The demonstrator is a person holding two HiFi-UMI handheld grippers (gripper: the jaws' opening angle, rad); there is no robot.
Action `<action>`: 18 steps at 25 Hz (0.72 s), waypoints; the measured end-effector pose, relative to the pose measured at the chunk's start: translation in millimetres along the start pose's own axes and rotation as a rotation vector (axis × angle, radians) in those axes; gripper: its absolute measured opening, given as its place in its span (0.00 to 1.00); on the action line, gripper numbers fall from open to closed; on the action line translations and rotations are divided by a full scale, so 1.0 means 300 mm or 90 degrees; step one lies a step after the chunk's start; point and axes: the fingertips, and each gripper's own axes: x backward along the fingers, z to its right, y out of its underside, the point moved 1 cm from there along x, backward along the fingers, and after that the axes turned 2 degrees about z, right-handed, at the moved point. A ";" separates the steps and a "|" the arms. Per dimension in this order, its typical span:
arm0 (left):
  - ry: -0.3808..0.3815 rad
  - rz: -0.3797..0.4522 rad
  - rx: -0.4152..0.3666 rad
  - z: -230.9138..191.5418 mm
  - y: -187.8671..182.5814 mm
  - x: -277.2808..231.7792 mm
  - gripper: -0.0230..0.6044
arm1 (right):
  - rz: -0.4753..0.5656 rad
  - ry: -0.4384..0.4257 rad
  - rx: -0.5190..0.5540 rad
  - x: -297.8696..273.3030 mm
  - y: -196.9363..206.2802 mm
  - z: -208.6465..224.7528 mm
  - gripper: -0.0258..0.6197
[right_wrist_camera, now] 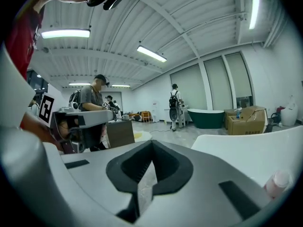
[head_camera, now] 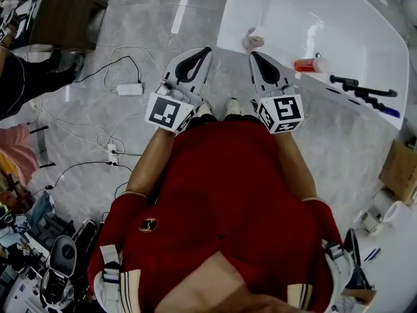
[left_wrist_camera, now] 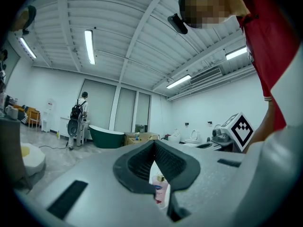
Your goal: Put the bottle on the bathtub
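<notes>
The left claw (head_camera: 204, 53) and the right claw (head_camera: 255, 55) were held close to the person's body, each pressed together with nothing between its jaws. Beyond them, the small pink plastic bottle (head_camera: 254, 40) stood upright on the near corner of the white bathtub (head_camera: 293, 12), apart from both claws; it was probably the bottle meant. Farther along that edge an orange bottle (head_camera: 309, 64) lay beside the black tap (head_camera: 362, 91). To handle the pink one well, the left claw, which pointed at it, would need to spread first, pinch the body low, keep it upright and set it well in from the rim's edge.
</notes>
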 end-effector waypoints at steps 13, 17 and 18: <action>0.015 0.020 0.004 0.031 -0.043 0.025 0.05 | 0.032 -0.023 0.018 0.039 -0.088 -0.095 0.04; 0.015 0.022 0.004 0.042 -0.042 0.036 0.05 | 0.036 -0.019 0.030 0.059 -0.089 -0.103 0.04; 0.015 0.023 0.004 0.044 -0.043 0.038 0.05 | 0.036 -0.017 0.031 0.062 -0.088 -0.104 0.04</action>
